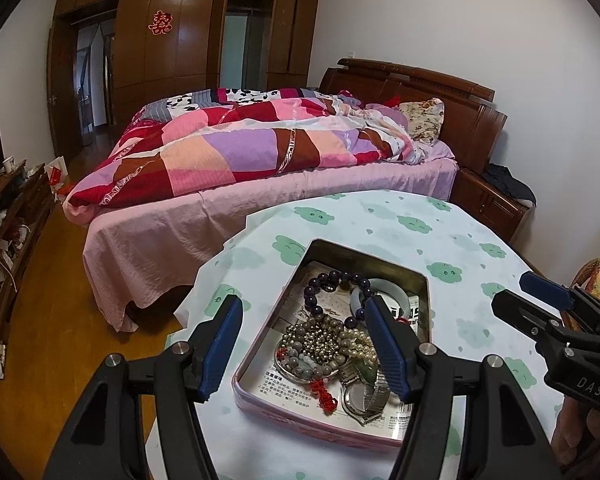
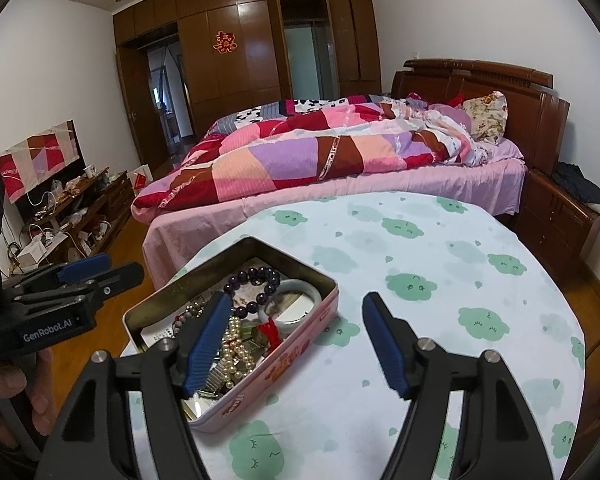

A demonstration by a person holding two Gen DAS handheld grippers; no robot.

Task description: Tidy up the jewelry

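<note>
A shallow rectangular pink metal tin (image 1: 416, 280) is seen open on the round table covered with a white cloth printed with green clouds (image 1: 460, 248), near the table's edge that faces the cameras. Inside the tin, on printed paper, a heap of jewelry is held: a dark purple bead bracelet (image 1: 332, 284) toward the tin's far end, a pale jade bangle (image 1: 374, 286) just beside it, a string of cream pearls (image 1: 356, 342) and grey-brown bead strands (image 1: 320, 344) in the tin's middle, and a silver metal wristwatch (image 1: 362, 396) with a red knotted cord (image 1: 326, 394) at the tin's near end.

The left gripper (image 1: 306, 346) is held above the tin with its blue-padded fingers wide apart and nothing between them. The right gripper (image 2: 296, 344) is likewise spread wide, one finger over the tin's near end and the other over bare cloth beside the tin; nothing is gripped.

Beyond the tin, a bed with a pink patchwork quilt (image 1: 236, 148) is seen.
</note>
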